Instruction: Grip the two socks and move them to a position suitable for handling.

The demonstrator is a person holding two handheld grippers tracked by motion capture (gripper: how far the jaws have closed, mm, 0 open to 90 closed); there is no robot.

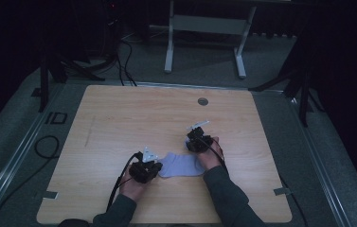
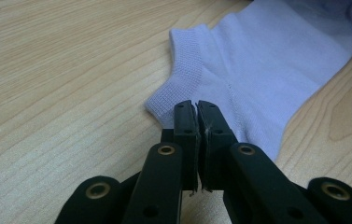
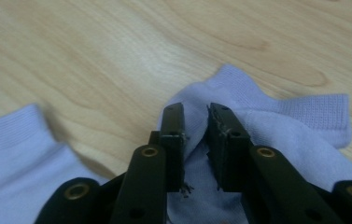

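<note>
Dark room all around, and on the pale wooden counter point(image 1: 119, 118) we've got a light-blue sock point(image 1: 182, 165) lying flat, its long axis running left to right between our two hands, ribbed cuff point(image 2: 183, 60) at our left end. Our left gripper point(image 1: 144, 169) has its jaws pinched together on the cuff's corner. Our right gripper point(image 1: 198, 140) has its jaws narrowly apart, a raised fold of sock between them.
</note>
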